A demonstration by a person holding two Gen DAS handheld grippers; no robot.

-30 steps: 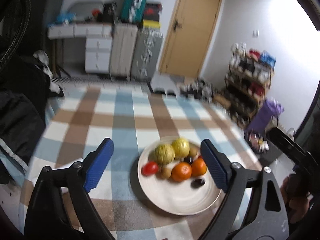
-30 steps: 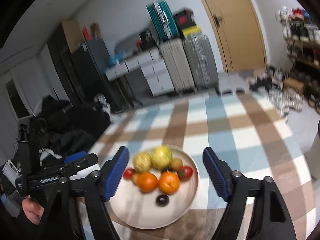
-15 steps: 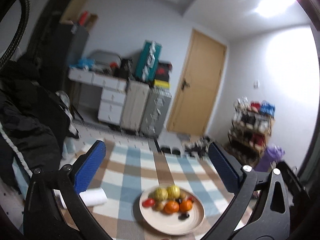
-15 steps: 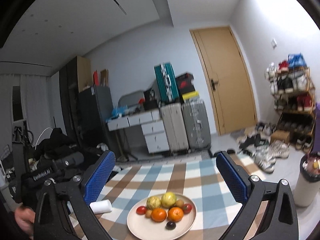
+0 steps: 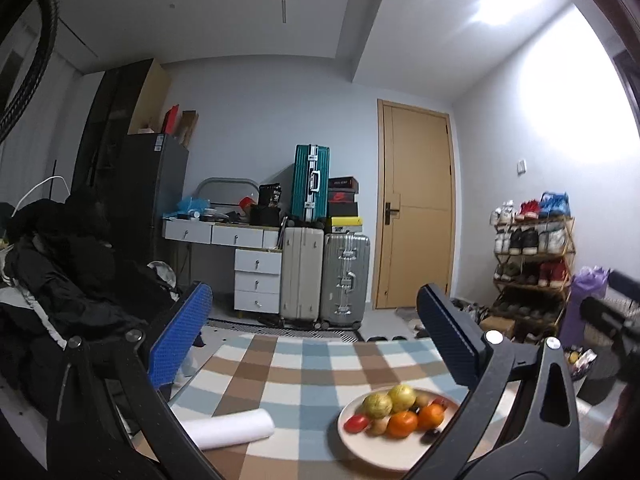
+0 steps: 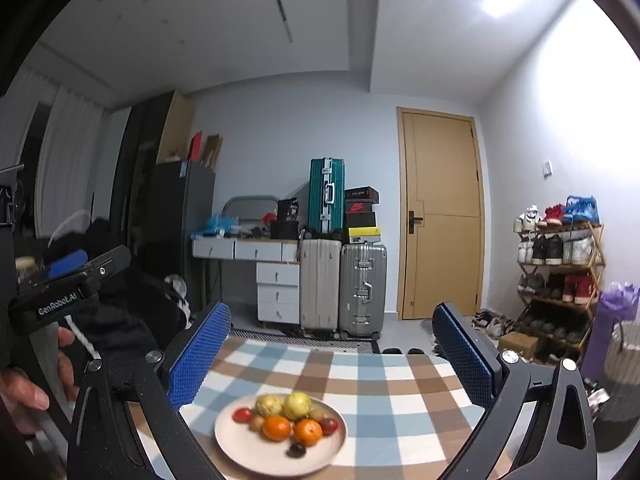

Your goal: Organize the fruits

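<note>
Plate (image 5: pixel 362 446): near rim cut by the frame edge, right side hidden behind a gripper finger. Fruits (image 6: pixel 289 420): blurred; smaller pieces unidentifiable. White roll (image 5: pixel 236 432): left end hidden behind a finger.

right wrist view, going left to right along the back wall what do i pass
black fridge → white desk → beige suitcase → silver suitcase → wooden door → shoe rack

Left tool (image 5: pixel 316 336) and right tool (image 6: pixel 332 350), both wide apart, level.
</note>
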